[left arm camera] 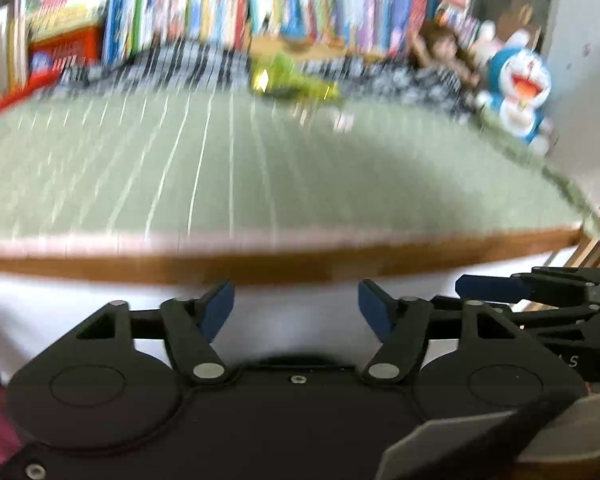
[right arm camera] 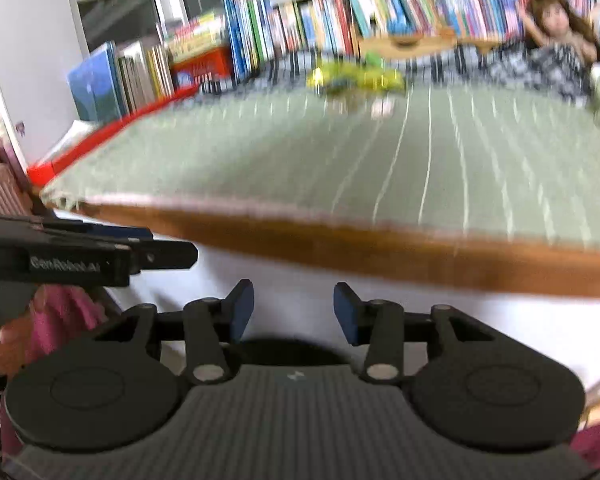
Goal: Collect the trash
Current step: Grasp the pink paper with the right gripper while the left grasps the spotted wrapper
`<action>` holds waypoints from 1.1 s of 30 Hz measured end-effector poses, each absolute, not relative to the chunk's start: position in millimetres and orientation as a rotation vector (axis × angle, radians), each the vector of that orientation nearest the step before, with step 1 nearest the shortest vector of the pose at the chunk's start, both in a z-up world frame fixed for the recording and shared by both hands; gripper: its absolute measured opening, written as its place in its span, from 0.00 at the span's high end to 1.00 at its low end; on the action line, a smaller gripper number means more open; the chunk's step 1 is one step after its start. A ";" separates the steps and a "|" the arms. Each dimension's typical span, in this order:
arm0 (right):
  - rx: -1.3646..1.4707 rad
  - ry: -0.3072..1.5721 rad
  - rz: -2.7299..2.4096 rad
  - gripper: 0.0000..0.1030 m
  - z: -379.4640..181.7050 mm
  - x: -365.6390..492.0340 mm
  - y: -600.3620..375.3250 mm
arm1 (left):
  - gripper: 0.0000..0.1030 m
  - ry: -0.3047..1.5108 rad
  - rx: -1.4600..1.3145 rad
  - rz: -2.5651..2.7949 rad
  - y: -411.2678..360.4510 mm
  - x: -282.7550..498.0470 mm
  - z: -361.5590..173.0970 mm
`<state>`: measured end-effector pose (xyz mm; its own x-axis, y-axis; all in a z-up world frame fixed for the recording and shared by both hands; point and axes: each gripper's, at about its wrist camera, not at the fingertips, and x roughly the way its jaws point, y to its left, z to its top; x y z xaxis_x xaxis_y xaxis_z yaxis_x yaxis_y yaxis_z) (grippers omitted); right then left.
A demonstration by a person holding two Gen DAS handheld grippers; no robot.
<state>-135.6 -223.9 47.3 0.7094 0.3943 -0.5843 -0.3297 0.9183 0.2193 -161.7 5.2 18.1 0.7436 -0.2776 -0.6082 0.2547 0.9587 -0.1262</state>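
Left wrist view, blurred by motion: the left gripper (left arm camera: 296,304) hangs short of the desk (left arm camera: 260,268), its blue-padded fingers (left arm camera: 218,306) apart with nothing between them. Beside it the right gripper (right arm camera: 294,310) is held the same way — fingers apart, empty, in front of the desk's wooden edge. A green striped cloth (left arm camera: 180,168) covers the desk. The trash (left arm camera: 292,78) — crumpled yellow-green wrappers — lies far across the cloth near the back, with a small pale scrap (left arm camera: 342,120) just in front of it. Books (right arm camera: 300,28) line the back, and a blue-and-white plush (left arm camera: 522,88) and a doll (left arm camera: 444,60) sit at the right end.
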 end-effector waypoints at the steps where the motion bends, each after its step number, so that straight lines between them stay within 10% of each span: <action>1: 0.085 0.647 0.392 0.39 53.8 -132.1 -225.9 | 0.26 0.649 -0.036 -0.299 5.1 -156.7 27.4; 26: -0.046 0.624 0.222 0.29 71.3 43.3 -241.7 | 0.24 0.608 0.010 -0.228 -67.6 92.7 32.5; 33: -0.058 0.674 0.239 0.29 59.4 65.8 -238.7 | 0.37 0.670 -0.005 -0.203 -81.7 134.1 4.7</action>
<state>65.8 -238.7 59.4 0.7547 0.2005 -0.6246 -0.2381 0.9710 0.0240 134.1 -81.7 4.7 0.7646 -0.1889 -0.6162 0.1856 0.9801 -0.0702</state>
